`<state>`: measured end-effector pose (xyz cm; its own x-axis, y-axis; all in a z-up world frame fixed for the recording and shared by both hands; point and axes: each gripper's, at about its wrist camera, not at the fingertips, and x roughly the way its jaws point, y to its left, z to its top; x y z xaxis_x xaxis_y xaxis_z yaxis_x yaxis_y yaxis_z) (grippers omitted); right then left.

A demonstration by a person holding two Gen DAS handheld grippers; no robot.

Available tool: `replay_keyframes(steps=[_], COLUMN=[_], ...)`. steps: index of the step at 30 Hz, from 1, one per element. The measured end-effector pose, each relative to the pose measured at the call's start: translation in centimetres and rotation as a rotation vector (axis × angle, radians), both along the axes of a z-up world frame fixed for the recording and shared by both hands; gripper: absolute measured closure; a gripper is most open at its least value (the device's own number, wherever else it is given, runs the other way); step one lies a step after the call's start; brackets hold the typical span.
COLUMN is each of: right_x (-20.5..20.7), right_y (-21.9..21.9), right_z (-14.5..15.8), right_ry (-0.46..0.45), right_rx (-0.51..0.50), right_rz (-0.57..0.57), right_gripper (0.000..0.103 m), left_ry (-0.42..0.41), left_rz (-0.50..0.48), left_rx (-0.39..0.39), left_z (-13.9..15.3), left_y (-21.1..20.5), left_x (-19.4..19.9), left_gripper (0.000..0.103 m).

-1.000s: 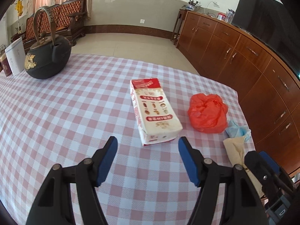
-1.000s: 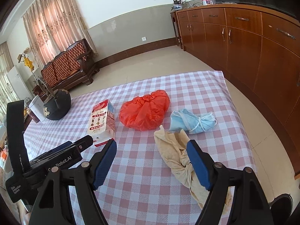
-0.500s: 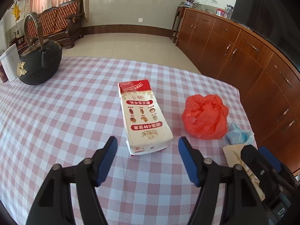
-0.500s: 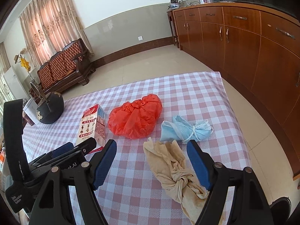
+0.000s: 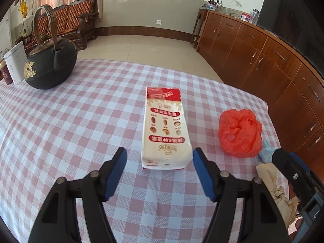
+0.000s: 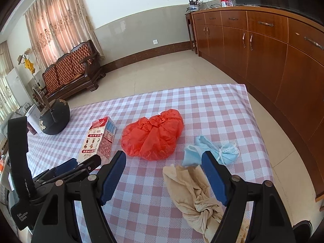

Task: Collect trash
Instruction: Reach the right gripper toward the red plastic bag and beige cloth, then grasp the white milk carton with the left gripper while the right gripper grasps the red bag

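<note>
A red-and-white carton (image 5: 166, 129) lies flat on the checked tablecloth (image 5: 70, 125). Its near end sits between the tips of my left gripper (image 5: 159, 154), which is open, and the pads do not touch it. To the right lie a crumpled red plastic bag (image 5: 240, 133), a blue face mask (image 6: 210, 149) and a knotted beige cloth (image 6: 188, 186). My right gripper (image 6: 163, 158) is open just short of the red bag (image 6: 152, 134). The cloth's upper end lies between its fingers, untouched. The carton (image 6: 99, 139) is at the left of the right wrist view.
A black iron kettle (image 5: 50, 66) and a white box (image 5: 15, 62) stand at the table's far left. Wooden cabinets (image 6: 263, 50) run along the right, past the table's right edge (image 6: 257, 125). A wooden sofa (image 6: 70, 73) stands across the tiled floor.
The right gripper has crept forward, so the red bag and cloth sit lower and closer in its view. The left view swayed slightly and came back. Both jaws keep the same width.
</note>
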<state>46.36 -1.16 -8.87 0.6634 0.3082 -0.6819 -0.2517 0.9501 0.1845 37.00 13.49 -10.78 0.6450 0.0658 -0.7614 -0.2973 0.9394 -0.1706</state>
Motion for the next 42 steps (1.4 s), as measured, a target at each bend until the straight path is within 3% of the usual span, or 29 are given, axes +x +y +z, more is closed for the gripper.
replay_keyframes(steps=[9, 12, 20, 22, 25, 29, 42], right_x=[2.0, 3.5, 6.6, 6.8, 7.0, 6.7, 1.0], right_y=[2.4, 3.2, 5.0, 5.3, 5.5, 5.6, 4.0], right_z=[0.2, 0.0, -2.9, -3.5, -4.0, -4.1, 2.5], right_ry=[-0.007, 0.005, 0.079, 0.092, 0.095, 0.080, -0.034], right_rx=[-0.023, -0.037, -0.085, -0.074, -0.061, -0.049, 0.079], right_rz=[0.035, 0.035, 0.040, 0.050, 0.068, 0.082, 0.127], right_gripper=[0.024, 0.023, 0.021, 0.022, 0.049, 0.063, 0.065], left_ry=[0.029, 0.034, 0.041, 0.033, 0.023, 0.010, -0.070], left_rz=[-0.009, 0.001, -0.018, -0.027, -0.038, -0.042, -0.058], left_rx=[0.043, 0.025, -0.006, 0.010, 0.000, -0.032, -0.042], left_z=[-0.5, -0.9, -2.0, -1.9, -1.7, -1.4, 2.5], left_y=[0.0, 0.6, 1.1, 0.8, 0.8, 1.3, 1.6], left_x=[2.7, 3.0, 3.7, 3.5, 3.4, 2.9, -2.6], left_gripper=[0.034, 0.034, 0.035, 0.040, 0.049, 0.051, 0.051])
